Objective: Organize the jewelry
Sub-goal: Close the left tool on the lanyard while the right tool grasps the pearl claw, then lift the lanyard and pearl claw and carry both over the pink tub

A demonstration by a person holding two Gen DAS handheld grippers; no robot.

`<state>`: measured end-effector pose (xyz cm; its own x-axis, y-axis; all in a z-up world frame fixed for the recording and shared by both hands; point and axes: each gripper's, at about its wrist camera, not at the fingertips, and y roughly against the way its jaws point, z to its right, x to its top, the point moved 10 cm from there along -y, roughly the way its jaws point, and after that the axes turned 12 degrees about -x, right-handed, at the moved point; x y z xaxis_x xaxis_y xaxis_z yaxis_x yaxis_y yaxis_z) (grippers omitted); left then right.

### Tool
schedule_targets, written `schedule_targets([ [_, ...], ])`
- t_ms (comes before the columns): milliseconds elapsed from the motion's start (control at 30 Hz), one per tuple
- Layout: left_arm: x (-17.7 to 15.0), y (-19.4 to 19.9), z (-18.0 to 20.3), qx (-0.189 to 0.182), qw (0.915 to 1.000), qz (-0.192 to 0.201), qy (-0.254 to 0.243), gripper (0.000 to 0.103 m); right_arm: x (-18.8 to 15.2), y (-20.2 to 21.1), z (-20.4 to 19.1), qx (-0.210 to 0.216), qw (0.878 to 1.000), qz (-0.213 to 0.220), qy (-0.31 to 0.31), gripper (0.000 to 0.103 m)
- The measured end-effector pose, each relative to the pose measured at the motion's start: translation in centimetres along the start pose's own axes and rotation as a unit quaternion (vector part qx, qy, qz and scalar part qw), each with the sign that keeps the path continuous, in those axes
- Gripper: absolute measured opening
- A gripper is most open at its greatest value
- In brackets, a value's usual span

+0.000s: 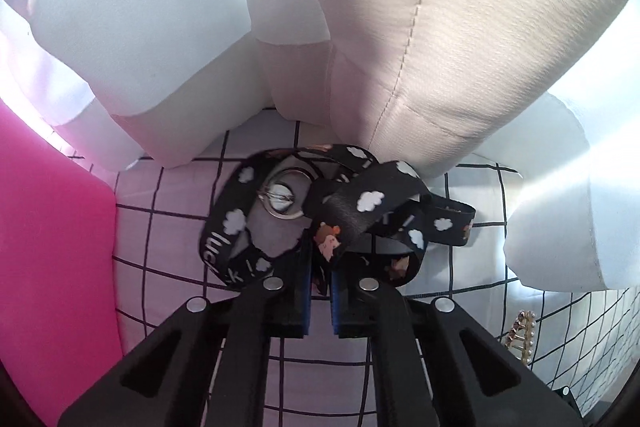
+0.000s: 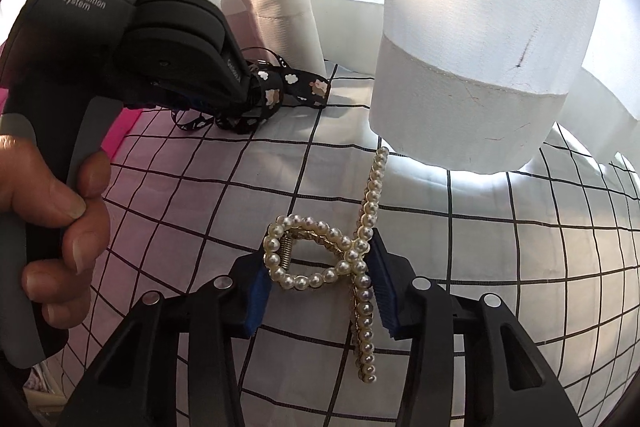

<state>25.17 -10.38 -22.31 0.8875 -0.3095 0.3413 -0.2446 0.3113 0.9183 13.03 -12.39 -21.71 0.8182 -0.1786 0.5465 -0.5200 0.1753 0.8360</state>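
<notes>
Left gripper [image 1: 319,279], closest to its camera: black fingers with blue pads, jaws nearly together and pinched on the black woven lanyard strap with white cloud and cartoon-animal print [image 1: 360,211]. The strap lies coiled on the white cloth with black grid lines [image 1: 160,227], close under the hanging white curtain folds [image 1: 140,27]. A silver split ring with metal clasp [image 1: 286,199] sits inside the coil, and a pink panel [image 1: 52,227] stands at the far left. The person's hand [image 2: 60,227] is on the trigger handle.

Grip looks to catch only one fold near the printed animal. Lift slowly so the loose loops and ring trail free; watch that the ring doesn't snag on the curtain hem.

Right gripper [image 2: 320,291]: jaws half open, bracketing the gold-framed hair claw clip set with white pearl beads [image 2: 316,259]. The left pad is against the looped handle by the spring, the right pad against the long pearl bar. I can't tell whether they're pressing firmly yet. The clip rests on the grid cloth, its tip almost under the curtain.

Advice: squeeze across the loop and bar, not the spring. Pearls are round and slick, so I'd expect slip; close fully before lifting and keep it level.
</notes>
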Motion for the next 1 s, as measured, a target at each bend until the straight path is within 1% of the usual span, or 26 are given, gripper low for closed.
schedule_targets([
  [133, -0.9, 0.5, 0.4, 0.006, 0.9999, 0.007, -0.006, 0.004, -0.2, 0.3, 0.2, 0.004, 1.0, -0.002, -0.002, 0.042],
  [400, -3.1, 2.5, 0.1, 0.011, 0.9997, 0.023, -0.004, 0.003, -1.4, 1.7, 1.2, 0.013, 1.0, -0.001, -0.003, 0.042],
  [467, -3.6, 3.2, 0.0, 0.014, 0.9995, 0.028, -0.005, 0.003, -0.9, 1.8, 1.9, 0.015, 1.0, 0.0, -0.002, 0.042],
  [500, -4.8, 3.6, 0.0, 0.014, 0.9994, 0.031, -0.004, 0.003, -0.9, 2.0, 2.2, 0.016, 1.0, 0.0, -0.001, 0.042],
  [633, -6.4, 5.0, -0.3, 0.007, 0.9993, 0.037, 0.005, 0.003, -1.5, 2.3, 2.4, 0.022, 1.0, 0.0, -0.001, 0.042],
  [733, -7.1, 6.1, -0.6, 0.005, 0.9992, 0.04, 0.003, 0.003, -1.7, 2.7, 2.4, 0.025, 1.0, 0.002, 0.002, 0.042],
  [767, -6.5, 6.2, -1.1, 0.006, 0.9992, 0.04, 0.001, 0.003, -1.8, 2.9, 2.5, 0.026, 1.0, 0.003, 0.002, 0.042],
  [1000, -8.4, 7.6, -1.0, 0.016, 0.999, 0.041, 0.0, 0.003, -2.2, 3.9, 3.3, 0.029, 1.0, 0.006, 0.006, 0.042],
])
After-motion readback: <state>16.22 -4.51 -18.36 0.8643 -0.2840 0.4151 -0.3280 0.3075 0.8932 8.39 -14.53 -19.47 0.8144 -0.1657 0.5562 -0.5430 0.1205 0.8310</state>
